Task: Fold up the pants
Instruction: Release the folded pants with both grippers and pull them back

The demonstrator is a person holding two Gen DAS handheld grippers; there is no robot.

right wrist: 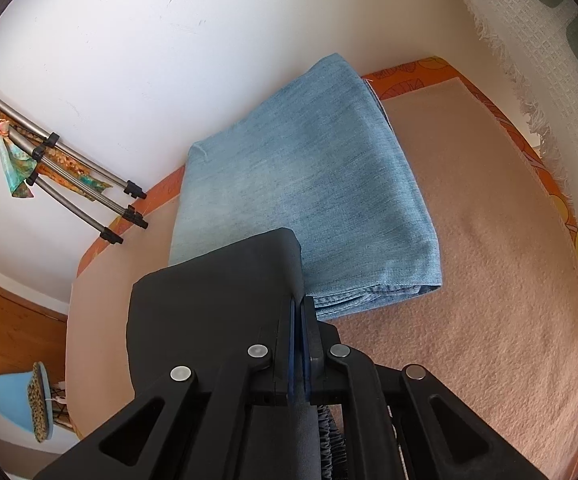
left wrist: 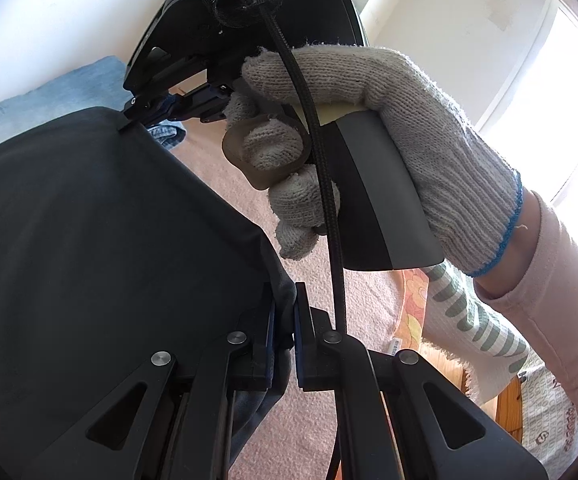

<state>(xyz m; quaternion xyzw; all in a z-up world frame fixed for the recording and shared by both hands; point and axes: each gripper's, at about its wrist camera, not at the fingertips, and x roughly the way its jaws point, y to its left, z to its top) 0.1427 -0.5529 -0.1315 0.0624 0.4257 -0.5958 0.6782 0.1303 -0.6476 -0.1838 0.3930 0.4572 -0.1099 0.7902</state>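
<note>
Pants: dark fabric, held up off the bed by both grippers, one edge in each. Left gripper: jaws closed on a fold of the pants, several layers bunched between the pads. Across from it in the left view, right gripper, held by a gloved hand: jaws closed on the far corner of the same edge. Right view confirms: right gripper pinches the pants, cloth hanging left of the jaws over the near part of the bed. Jeans, folded, lie beyond, toward the bed's far edge by the wall; the pants overlap them in view, contact cannot be told.

Risks, judged:
- Thin bite at the right jaws; pulling the edge taut could slip it out.
- Uneven tension between grippers would skew the fold.
- Lowering too far forward would land the pants on the jeans and disturb that stack.
</note>
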